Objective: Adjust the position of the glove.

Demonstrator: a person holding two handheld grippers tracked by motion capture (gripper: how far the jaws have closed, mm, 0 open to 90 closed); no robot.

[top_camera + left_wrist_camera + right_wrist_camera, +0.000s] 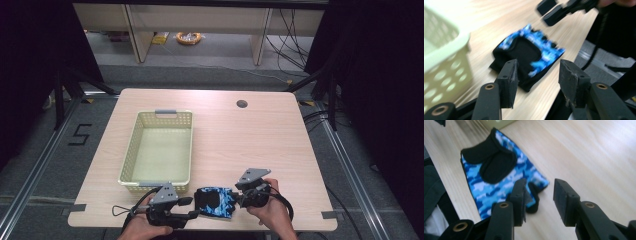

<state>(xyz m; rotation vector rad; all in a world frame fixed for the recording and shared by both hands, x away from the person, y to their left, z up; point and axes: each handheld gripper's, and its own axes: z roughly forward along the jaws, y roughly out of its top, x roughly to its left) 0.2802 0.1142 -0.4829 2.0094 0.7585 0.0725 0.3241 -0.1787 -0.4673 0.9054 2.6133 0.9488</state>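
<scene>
Overhead looks down; claw views share glove (529, 53).

A: What is hard to read here?
B: The left gripper view is motion-blurred; the glove (529, 58) smears, and the basket (444, 62) is cut off at the left edge.

I read lab or recording studio: black curtains (30, 60), aluminium floor rails (35, 175), loose cables (290, 35), taped floor marker (80, 135) beside counter (260, 145).
</scene>
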